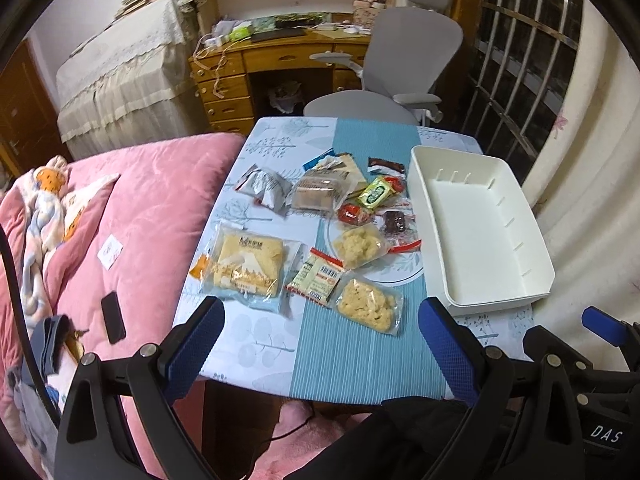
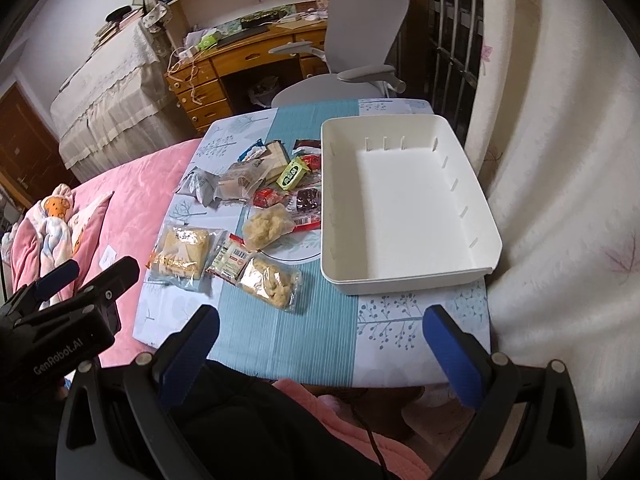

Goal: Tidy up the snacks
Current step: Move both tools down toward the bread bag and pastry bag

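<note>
Here both grippers, left (image 1: 320, 340) and right (image 2: 320, 344), gape wide and empty. The snacks (image 1: 320, 232) lie ahead of the left one, and the tray (image 2: 400, 208) ahead of the right.

Bg from my cams: grey office chair (image 1: 404, 64) w/ headrest, pushed against wooden desk w/ drawers (image 1: 256, 64), cluttered top. Pink quilted bedspread (image 1: 152, 208) to my left, black phone (image 1: 113, 317) lying on it. Barred window (image 1: 520, 60) right, white curtain (image 2: 560, 160) beside it.

Matt white plastic bin (image 2: 404, 276); glossy clear snack wrappers (image 1: 370, 310); wooden desk (image 1: 260, 60)
</note>
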`<state>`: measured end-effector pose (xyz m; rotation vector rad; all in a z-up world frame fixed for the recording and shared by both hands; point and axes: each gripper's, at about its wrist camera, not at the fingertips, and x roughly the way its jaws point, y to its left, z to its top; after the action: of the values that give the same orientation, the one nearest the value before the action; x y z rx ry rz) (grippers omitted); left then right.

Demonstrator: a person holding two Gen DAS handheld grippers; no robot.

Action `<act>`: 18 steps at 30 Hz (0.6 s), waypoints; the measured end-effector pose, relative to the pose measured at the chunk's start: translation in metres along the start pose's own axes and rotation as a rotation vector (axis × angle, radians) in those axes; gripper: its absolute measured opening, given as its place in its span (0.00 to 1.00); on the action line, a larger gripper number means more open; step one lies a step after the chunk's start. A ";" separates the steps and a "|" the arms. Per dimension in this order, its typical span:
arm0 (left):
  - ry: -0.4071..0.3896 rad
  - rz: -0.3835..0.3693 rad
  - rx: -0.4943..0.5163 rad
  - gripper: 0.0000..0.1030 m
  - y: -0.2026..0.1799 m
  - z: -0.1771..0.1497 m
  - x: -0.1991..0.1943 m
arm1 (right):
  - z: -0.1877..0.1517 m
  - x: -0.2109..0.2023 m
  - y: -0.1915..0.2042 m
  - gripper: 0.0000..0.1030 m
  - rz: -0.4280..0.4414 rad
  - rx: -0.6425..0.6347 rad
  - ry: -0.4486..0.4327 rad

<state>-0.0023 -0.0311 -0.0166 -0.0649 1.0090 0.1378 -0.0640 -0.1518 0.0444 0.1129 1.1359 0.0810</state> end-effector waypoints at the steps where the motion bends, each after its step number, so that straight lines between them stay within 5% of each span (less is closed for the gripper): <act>1: 0.001 0.008 -0.016 0.94 0.002 -0.001 0.000 | 0.001 0.002 0.000 0.99 0.007 -0.010 0.003; 18: 0.070 0.094 -0.197 0.94 0.035 -0.010 0.012 | 0.019 0.035 0.011 0.99 0.109 -0.095 0.087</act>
<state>-0.0093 0.0037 -0.0317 -0.2031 1.0666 0.3223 -0.0319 -0.1376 0.0222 0.0872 1.2108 0.2384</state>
